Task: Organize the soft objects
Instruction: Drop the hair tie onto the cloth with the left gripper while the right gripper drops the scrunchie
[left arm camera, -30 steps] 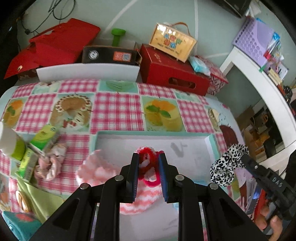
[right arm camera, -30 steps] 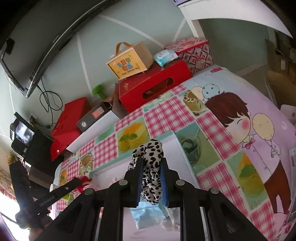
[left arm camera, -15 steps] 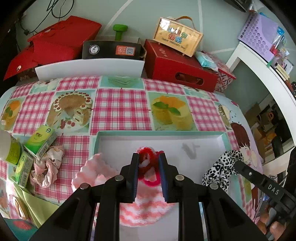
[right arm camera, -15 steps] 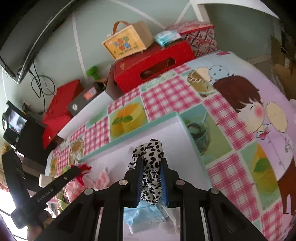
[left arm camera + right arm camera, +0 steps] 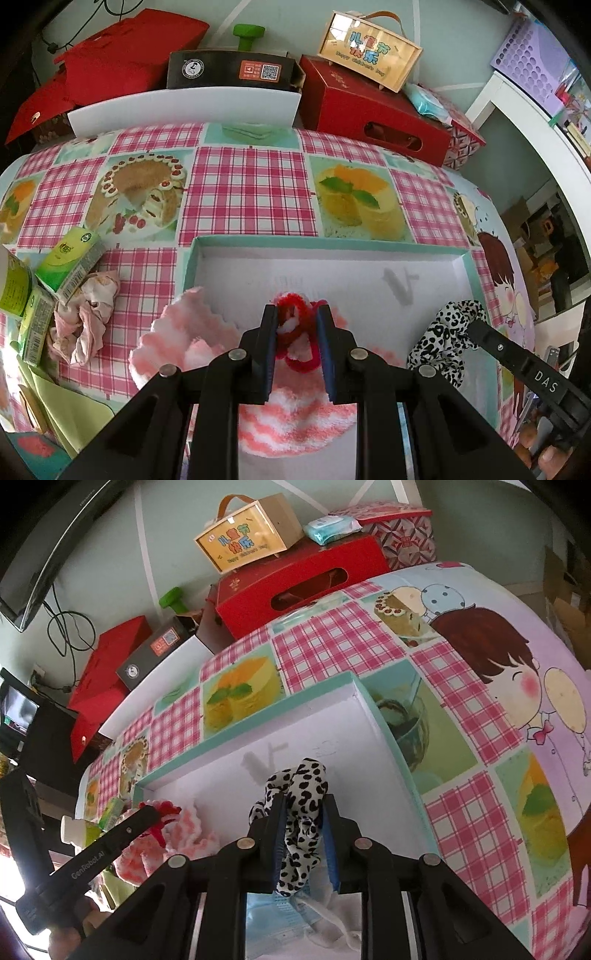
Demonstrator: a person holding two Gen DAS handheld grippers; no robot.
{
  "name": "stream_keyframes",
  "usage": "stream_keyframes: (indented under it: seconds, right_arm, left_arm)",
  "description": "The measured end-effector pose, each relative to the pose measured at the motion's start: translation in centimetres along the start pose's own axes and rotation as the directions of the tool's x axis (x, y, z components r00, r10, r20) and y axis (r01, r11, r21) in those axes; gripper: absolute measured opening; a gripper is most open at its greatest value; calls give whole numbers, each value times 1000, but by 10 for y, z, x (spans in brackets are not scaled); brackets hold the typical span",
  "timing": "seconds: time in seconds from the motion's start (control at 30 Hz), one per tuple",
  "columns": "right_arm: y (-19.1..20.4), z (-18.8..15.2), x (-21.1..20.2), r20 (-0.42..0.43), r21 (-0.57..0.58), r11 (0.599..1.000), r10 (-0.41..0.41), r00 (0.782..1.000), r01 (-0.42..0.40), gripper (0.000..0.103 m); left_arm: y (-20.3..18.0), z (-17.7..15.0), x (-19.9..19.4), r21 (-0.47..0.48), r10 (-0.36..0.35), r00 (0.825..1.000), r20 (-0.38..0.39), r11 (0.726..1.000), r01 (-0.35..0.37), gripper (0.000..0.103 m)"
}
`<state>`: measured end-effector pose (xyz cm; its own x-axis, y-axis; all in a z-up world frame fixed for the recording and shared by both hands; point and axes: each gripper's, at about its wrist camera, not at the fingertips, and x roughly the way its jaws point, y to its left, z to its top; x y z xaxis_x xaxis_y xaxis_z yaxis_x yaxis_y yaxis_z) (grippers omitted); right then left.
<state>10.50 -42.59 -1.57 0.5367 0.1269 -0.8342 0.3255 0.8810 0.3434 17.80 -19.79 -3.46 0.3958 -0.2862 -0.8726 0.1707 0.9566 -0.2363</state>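
Note:
My left gripper [image 5: 295, 314] is shut on a red and white fuzzy scrunchie [image 5: 295, 325], held over the white tray with a teal rim [image 5: 325, 243]. A pink and white striped fluffy sock [image 5: 295, 417] lies in the tray under it. My right gripper [image 5: 303, 801] is shut on a black and white spotted scrunchie [image 5: 301, 790], over the tray's [image 5: 384, 720] right part; this scrunchie also shows in the left wrist view [image 5: 443, 332]. A light blue face mask [image 5: 280, 912] lies below it.
On the checked tablecloth [image 5: 247, 184] left of the tray lie a crumpled pink cloth [image 5: 85, 321], green boxes [image 5: 70, 266] and a green sheet [image 5: 70, 410]. Red boxes [image 5: 373, 110], a black box [image 5: 229, 70] and a white board [image 5: 184, 107] stand along the back.
Both grippers have moved forward over the tray, each still holding its scrunchie. The right gripper has dropped lower toward the tray.

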Motion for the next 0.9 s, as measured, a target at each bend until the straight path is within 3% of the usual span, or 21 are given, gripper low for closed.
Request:
stream_keyframes:
  seconds: [0.3,0.37,0.47,0.53,0.9]
  right_arm:
    - [7,1,-9,11,-36,998,-53,999,53,24]
    - [9,1,-12,20,-43,997,-61,998,62,29]
    - [11,1,-16,30,-52,996,-71,997,73,45]
    - [13,1,-17,34,-58,995,-77,996,79,49]
    - [27,-4,-15,35,-108,993,-41,999,44,50]
  left_arm:
    - [-6,-1,-14,15,32,999,-3,999,-32,24]
    - [-8,-1,-18,19,28,1000,0,999,-28,25]
    - [-9,-2,-24,24,28,1000,6,999,-28,38]
    - [-9,-3,-28,25,23,1000,11,999,-24,40]
    - [-2,-4,-33,0,11,1000,16,1000,-11,41]
